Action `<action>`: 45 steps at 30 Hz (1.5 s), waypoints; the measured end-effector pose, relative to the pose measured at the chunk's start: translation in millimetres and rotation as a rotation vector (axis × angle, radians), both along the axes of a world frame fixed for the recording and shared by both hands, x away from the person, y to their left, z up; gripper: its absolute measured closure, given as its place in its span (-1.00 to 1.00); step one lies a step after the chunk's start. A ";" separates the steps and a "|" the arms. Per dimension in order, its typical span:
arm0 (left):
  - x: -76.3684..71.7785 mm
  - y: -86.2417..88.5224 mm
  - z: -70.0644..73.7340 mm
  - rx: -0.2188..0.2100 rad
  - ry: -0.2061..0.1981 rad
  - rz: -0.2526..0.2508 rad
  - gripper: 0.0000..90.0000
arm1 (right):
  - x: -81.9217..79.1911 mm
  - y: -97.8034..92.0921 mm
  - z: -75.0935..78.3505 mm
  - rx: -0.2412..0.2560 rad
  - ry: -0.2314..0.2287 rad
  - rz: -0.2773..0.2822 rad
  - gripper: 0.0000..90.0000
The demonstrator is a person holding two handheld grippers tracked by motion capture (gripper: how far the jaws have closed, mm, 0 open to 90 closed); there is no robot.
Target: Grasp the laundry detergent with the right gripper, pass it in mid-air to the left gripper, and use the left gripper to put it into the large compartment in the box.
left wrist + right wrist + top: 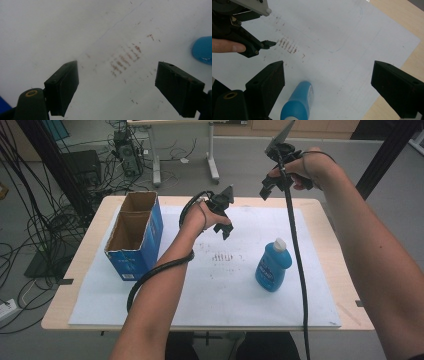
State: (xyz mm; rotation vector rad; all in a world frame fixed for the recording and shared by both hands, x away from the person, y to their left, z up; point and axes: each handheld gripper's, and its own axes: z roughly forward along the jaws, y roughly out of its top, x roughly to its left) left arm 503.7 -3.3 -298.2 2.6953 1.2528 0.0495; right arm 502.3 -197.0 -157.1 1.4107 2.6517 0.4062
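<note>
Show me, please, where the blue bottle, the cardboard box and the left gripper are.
blue bottle [272,267]: high view, on its blue body.
cardboard box [145,242]: high view, on its blue side wall.
left gripper [224,229]: high view, between its fingertips.

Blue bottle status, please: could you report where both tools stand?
Left tool open, empty. Right tool open, raised. Blue bottle upright on white sheet, untouched. Nothing blocking.

Our right gripper [328,82] hangs jaws wide apart above blue plastic bottle with white cap [298,102] on white paper sheet [342,32]; our left gripper [270,43] upper left.
</note>
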 end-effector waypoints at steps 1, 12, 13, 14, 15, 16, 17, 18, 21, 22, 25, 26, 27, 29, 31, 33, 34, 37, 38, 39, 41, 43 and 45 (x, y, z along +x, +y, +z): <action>0.1 0.5 0.0 -0.002 -0.004 0.001 -0.57 | 0.2 -0.1 -0.3 0.001 0.000 0.000 -0.74; -1.0 8.7 1.7 -0.021 -0.012 0.029 -0.57 | -2.8 -4.9 0.8 0.010 -0.004 -0.002 -0.74; -1.5 9.8 1.3 -0.019 -0.009 0.032 -0.57 | -3.6 -7.1 0.1 0.007 -0.006 -0.004 -0.74; -2.7 11.0 0.7 -0.014 -0.011 0.033 -0.57 | -3.6 -7.1 0.1 0.007 -0.006 -0.004 -0.74; -3.7 11.6 0.4 -0.016 -0.011 0.037 -0.57 | -4.1 -8.8 -0.1 0.007 -0.006 -0.004 -0.74; -4.5 12.8 -0.2 -0.021 -0.005 0.039 -0.58 | -4.9 -11.5 0.0 0.005 -0.007 -0.010 -0.74; -5.3 14.7 -0.8 -0.025 0.000 0.043 -0.58 | -4.9 -11.5 0.0 0.005 -0.007 -0.010 -0.74; -6.0 16.7 -0.8 -0.018 -0.001 0.043 -0.57 | -5.6 -13.4 0.1 0.005 -0.007 -0.013 -0.74; -7.8 20.5 -0.6 -0.023 -0.002 0.055 -0.58 | -7.5 -17.9 0.8 0.003 -0.010 -0.018 -0.74; -8.5 22.2 -0.3 -0.025 -0.003 0.055 -0.58 | -8.9 -21.2 1.2 0.000 -0.011 -0.021 -0.74; -11.3 26.4 1.1 -0.027 -0.005 0.071 -0.58 | -10.4 -25.9 1.8 -0.001 -0.013 -0.027 -0.74; -11.9 27.4 1.5 -0.026 -0.006 0.073 -0.58 | -10.7 -27.3 1.8 -0.001 -0.012 -0.030 -0.74; -13.0 28.8 1.8 -0.026 -0.008 0.077 -0.58 | -11.6 -30.8 1.7 0.002 -0.014 -0.033 -0.74; -15.7 31.5 2.8 -0.023 -0.011 0.079 -0.58 | -12.6 -33.4 1.2 0.002 -0.013 -0.037 -0.75; -18.1 33.4 3.4 -0.023 -0.012 0.081 -0.58 | -13.7 -36.6 0.4 -0.001 -0.012 -0.039 -0.75; -21.5 35.5 4.8 -0.021 -0.010 0.073 -0.58 | -15.0 -40.1 -0.6 -0.006 -0.013 -0.044 -0.75; -22.8 36.0 5.2 -0.020 -0.011 0.077 -0.58 | -15.9 -43.9 -1.6 -0.005 -0.012 -0.047 -0.75; -28.4 38.4 7.0 -0.014 -0.018 0.077 -0.58 | -17.2 -48.5 -3.2 -0.008 -0.012 -0.055 -0.75; -29.7 38.9 7.3 -0.012 -0.018 0.075 -0.58 | -17.9 -50.9 -4.1 -0.007 -0.011 -0.055 -0.75; -31.9 39.8 7.5 -0.005 -0.016 0.070 -0.58 | -18.3 -52.8 -4.8 -0.005 -0.010 -0.058 -0.75; -37.2 43.2 8.1 -0.007 -0.014 0.074 -0.58 | -20.6 -59.8 -7.3 -0.002 -0.008 -0.065 -0.75; -38.2 44.1 8.2 -0.008 -0.014 0.074 -0.58 | -21.5 -64.0 -8.5 -0.001 -0.007 -0.070 -0.75; -40.4 47.0 8.3 -0.005 -0.012 0.078 -0.58 | -22.5 -68.5 -9.8 0.003 -0.005 -0.080 -0.75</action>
